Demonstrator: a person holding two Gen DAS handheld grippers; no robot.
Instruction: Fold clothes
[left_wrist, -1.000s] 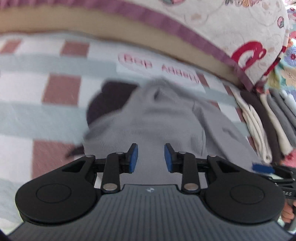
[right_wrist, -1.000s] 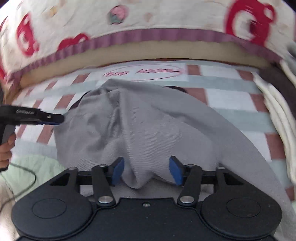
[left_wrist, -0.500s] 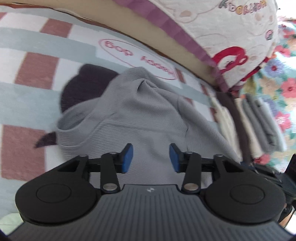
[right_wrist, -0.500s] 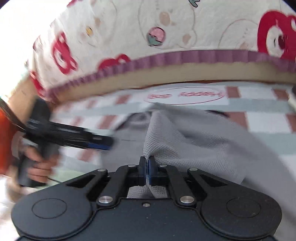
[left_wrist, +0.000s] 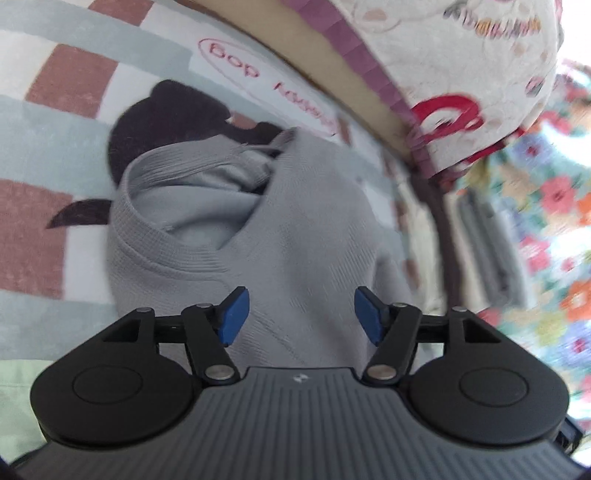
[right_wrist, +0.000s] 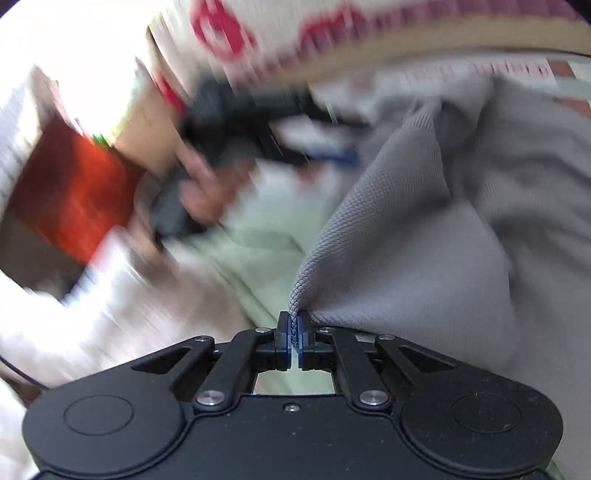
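Observation:
A grey knit garment (left_wrist: 280, 236) lies bunched on a checked blanket (left_wrist: 44, 155), its ribbed neckline at the left. My left gripper (left_wrist: 301, 317) hovers over it with its jaws opening and its blue pads clear of the cloth. In the right wrist view my right gripper (right_wrist: 294, 334) is shut on a pinched edge of the grey garment (right_wrist: 413, 236), which is drawn up into a taut ridge. The left gripper (right_wrist: 332, 153) shows there blurred, held by a hand (right_wrist: 207, 192).
A dark cloth (left_wrist: 166, 122) lies under the grey garment's far side. A cream quilt with red prints and a purple border (left_wrist: 424, 51) runs behind. Folded clothes (left_wrist: 480, 236) stack at the right. A pale green cloth (right_wrist: 255, 258) lies near me.
My right gripper closed on the garment's edge and swung left, pulling the cloth with it. My left gripper's jaws widened and the hand turned, bringing the neckline into view.

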